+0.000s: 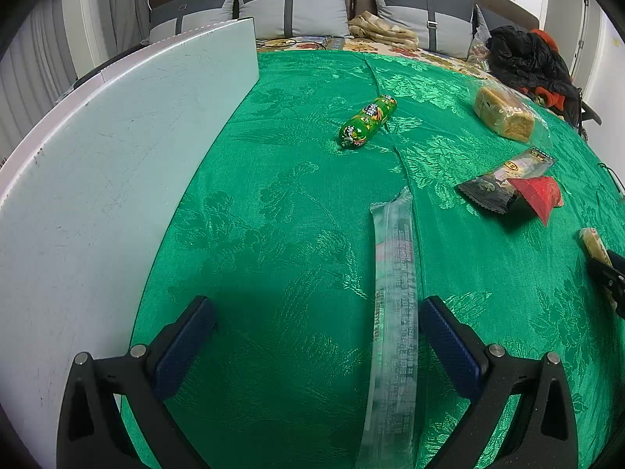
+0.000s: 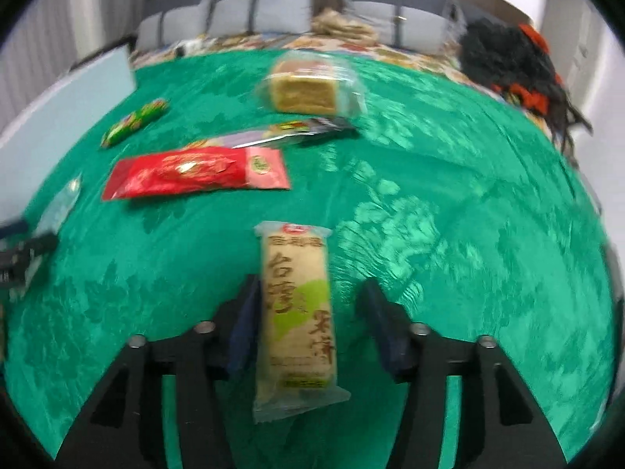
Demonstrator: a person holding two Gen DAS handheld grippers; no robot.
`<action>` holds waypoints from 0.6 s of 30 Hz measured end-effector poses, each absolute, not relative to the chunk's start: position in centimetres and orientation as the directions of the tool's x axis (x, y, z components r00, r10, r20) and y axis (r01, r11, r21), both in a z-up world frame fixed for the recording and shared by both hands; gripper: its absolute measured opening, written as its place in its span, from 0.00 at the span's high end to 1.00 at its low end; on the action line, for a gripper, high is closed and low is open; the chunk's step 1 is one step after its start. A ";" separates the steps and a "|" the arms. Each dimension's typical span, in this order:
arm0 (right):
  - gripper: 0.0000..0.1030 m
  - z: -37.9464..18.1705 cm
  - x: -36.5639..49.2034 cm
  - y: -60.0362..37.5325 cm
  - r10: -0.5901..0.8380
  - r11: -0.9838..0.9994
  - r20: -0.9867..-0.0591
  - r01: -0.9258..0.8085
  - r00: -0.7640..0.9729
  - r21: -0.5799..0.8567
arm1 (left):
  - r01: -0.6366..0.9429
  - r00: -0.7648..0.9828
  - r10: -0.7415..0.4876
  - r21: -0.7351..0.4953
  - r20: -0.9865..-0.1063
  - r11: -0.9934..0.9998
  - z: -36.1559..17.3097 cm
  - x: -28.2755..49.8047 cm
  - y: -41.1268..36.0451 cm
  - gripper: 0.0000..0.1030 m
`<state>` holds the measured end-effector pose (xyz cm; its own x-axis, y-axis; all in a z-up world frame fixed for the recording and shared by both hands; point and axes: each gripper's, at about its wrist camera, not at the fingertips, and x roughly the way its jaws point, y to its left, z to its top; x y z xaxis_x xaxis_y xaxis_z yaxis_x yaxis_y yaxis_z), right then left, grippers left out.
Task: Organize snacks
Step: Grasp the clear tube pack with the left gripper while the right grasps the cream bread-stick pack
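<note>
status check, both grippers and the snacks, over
Left gripper open over the clear long packet. Right gripper open, astride the rice cracker pack. Red packet ahead, nothing blocking.

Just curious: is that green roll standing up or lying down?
Lying down. The green roll rests on its side on the green cloth, both ends visible.

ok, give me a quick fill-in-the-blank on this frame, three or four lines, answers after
1. The cloth under the snacks is ____.
2. The rice cracker pack lies between the fingers of the ____ gripper.
3. The red packet partly overlaps a ____ packet.
4. The left gripper holds nothing; its jaws stand ____.

Missing words: green; right; black; open
</note>
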<state>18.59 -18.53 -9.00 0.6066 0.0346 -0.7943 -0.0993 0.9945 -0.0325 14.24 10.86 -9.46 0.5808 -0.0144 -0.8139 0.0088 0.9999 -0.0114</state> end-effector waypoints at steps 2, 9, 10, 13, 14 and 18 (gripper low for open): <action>0.33 -8.9 18.1 -19.0 0.055 0.996 -0.787 -0.093 0.615 -0.003 | 0.009 0.581 -0.015 -0.011 -0.814 1.000 -9.5 14.3 10.9 0.00; 0.21 -9.2 18.4 -18.2 0.057 0.992 -0.794 -0.125 0.605 -0.024 | 0.009 0.581 -0.014 -0.011 -0.814 1.000 -9.5 14.3 10.9 0.00; 0.21 -9.2 18.4 -18.2 0.057 0.992 -0.795 -0.125 0.604 -0.025 | 0.009 0.581 -0.014 -0.011 -0.814 1.000 -9.5 14.3 10.9 0.00; 0.20 -9.2 18.4 -18.3 0.062 0.992 -0.795 -0.128 0.603 -0.020 | 0.009 0.581 -0.014 -0.011 -0.814 1.000 -9.5 14.3 10.9 0.00; 0.20 -9.2 18.4 -18.3 0.063 0.991 -0.795 -0.129 0.603 -0.019 | 0.009 0.581 -0.014 -0.011 -0.814 1.000 -9.5 14.3 10.9 0.00; 0.19 -9.3 18.3 -18.3 0.065 0.991 -0.796 -0.131 0.602 -0.018 | 0.009 0.581 -0.014 -0.011 -0.814 1.000 -9.5 14.3 10.9 0.00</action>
<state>18.32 -18.30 -9.27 0.6023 0.0650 -0.7956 -0.1306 0.9913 -0.0178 14.26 10.87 -9.50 0.5810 -0.0143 -0.8138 0.0086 0.9999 -0.0115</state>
